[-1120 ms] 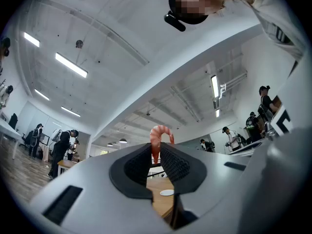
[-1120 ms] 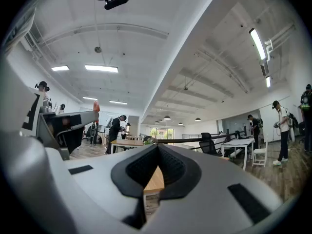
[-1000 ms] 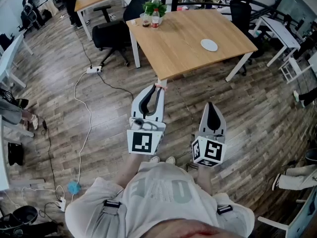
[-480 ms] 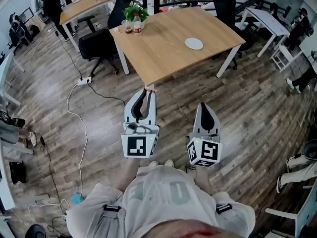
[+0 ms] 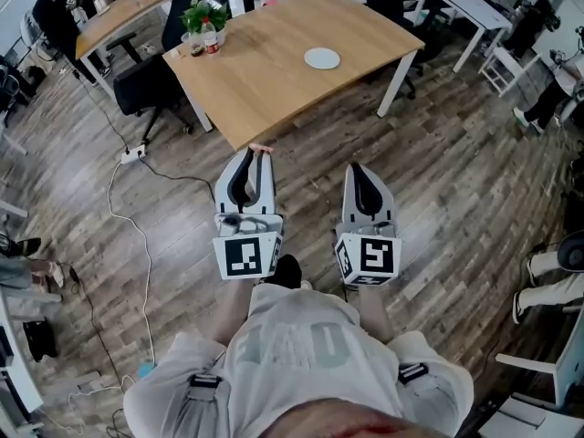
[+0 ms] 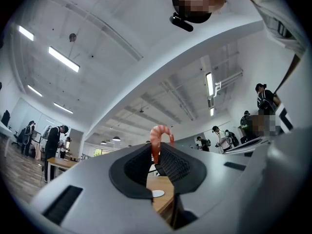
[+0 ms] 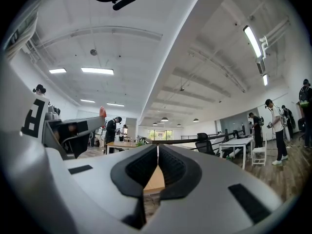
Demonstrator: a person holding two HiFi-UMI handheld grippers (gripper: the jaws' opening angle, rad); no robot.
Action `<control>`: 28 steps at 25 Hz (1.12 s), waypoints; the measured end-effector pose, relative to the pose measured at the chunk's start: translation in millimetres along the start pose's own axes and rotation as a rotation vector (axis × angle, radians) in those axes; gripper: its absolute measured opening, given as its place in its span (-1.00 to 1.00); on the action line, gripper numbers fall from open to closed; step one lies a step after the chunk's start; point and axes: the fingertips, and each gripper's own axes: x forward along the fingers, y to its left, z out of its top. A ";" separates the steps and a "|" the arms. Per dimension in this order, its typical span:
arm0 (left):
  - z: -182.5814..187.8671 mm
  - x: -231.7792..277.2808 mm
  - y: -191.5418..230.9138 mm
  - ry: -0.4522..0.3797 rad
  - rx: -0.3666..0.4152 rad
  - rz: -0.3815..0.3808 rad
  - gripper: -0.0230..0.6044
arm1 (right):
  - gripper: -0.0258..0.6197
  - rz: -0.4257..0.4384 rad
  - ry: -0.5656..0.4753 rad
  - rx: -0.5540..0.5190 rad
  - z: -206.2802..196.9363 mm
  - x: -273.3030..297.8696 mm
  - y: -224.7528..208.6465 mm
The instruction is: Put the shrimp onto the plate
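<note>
A pink curled shrimp (image 6: 158, 141) is pinched at the tips of my left gripper (image 5: 260, 155), and in the head view the shrimp (image 5: 260, 149) hangs just short of the near corner of the wooden table (image 5: 274, 71). A small white plate (image 5: 321, 58) sits far out on that table, and in the left gripper view the plate (image 6: 157, 193) shows low between the jaws. My right gripper (image 5: 359, 166) is held beside the left one over the floor, shut with nothing in it; in its own view the jaws (image 7: 157, 152) meet at the tips.
A potted plant (image 5: 203, 15), a bottle and a cup stand at the table's far left corner. A black office chair (image 5: 146, 85) stands left of the table. A white cable and power strip (image 5: 133, 152) lie on the wood floor. Other desks and people are around the room.
Both grippers have moved forward toward the table, the shrimp still held in the left one. The table and plate now lie closer and further left in the head view.
</note>
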 end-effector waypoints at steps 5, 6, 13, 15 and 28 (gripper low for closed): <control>-7.8 19.6 -8.7 -0.006 0.000 -0.018 -0.74 | -0.86 -0.009 0.010 0.015 -7.9 6.9 -17.1; -10.3 25.2 -8.8 -0.006 0.000 -0.019 -0.74 | -0.86 -0.011 0.009 0.013 -9.3 10.5 -20.2; -35.3 79.5 -3.0 -0.016 -0.014 -0.045 -0.74 | -0.86 -0.036 -0.001 0.007 -15.5 62.0 -44.0; -42.2 99.0 2.5 -0.022 -0.019 -0.044 -0.74 | -0.86 -0.034 -0.007 -0.015 -13.9 79.9 -47.5; -89.5 218.9 37.4 -0.007 -0.054 -0.066 -0.74 | -0.86 -0.070 0.010 -0.033 -20.6 204.2 -87.0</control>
